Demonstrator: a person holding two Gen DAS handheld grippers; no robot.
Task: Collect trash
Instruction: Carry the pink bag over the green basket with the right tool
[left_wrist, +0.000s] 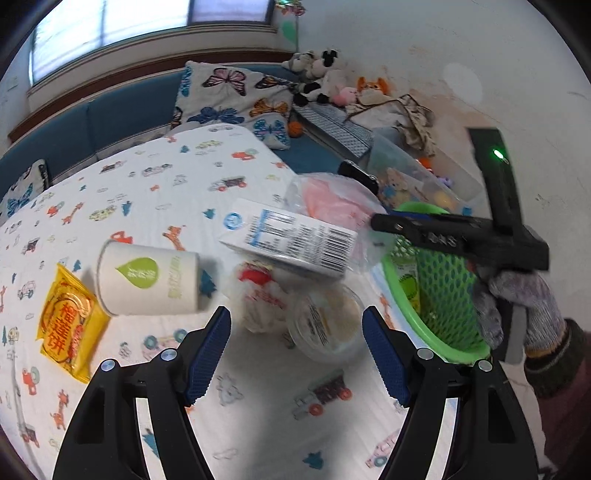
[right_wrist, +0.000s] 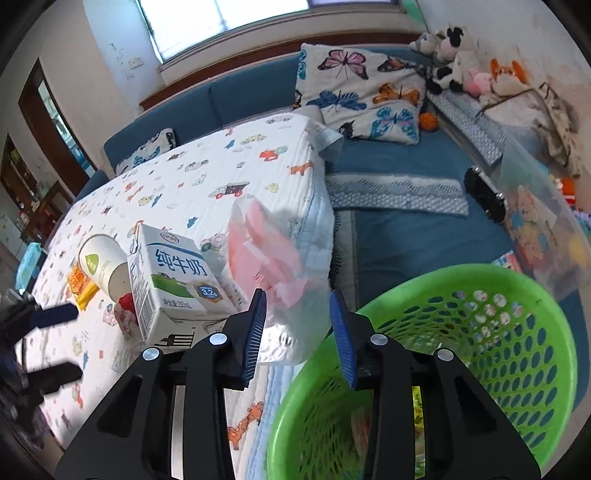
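Right now my left gripper (left_wrist: 295, 354) is spread wide and holds nothing, hovering low over the cluster of litter on the printed cloth (left_wrist: 155, 184). Just ahead of its blue pads sits a clear lidded tub (left_wrist: 325, 325) and, touching it, a crumpled red-and-white wrapper (left_wrist: 258, 295); I judge one of those two is its next pick, since they lie straight between the fingers.

My right gripper (right_wrist: 299, 332) is also parted with nothing gripped, its fingers framing a clear bag with pink contents (right_wrist: 266, 254) that slumps at the table's edge. It hangs over the near rim of the green basket (right_wrist: 535, 332), which stands just beside the table, low enough that trash can be dropped from the edge. A few pieces seem to lie at the bottom already, though the mesh hides what they are.

Further out, a milk carton (right_wrist: 173, 280) lies tipped against the heap, a paper cup (left_wrist: 147, 282) lies on its side near it, and a yellow snack packet (left_wrist: 68, 325) lies flat beyond the cup. Most of the trash is still on the table, so I reckon the job is at an early stage.
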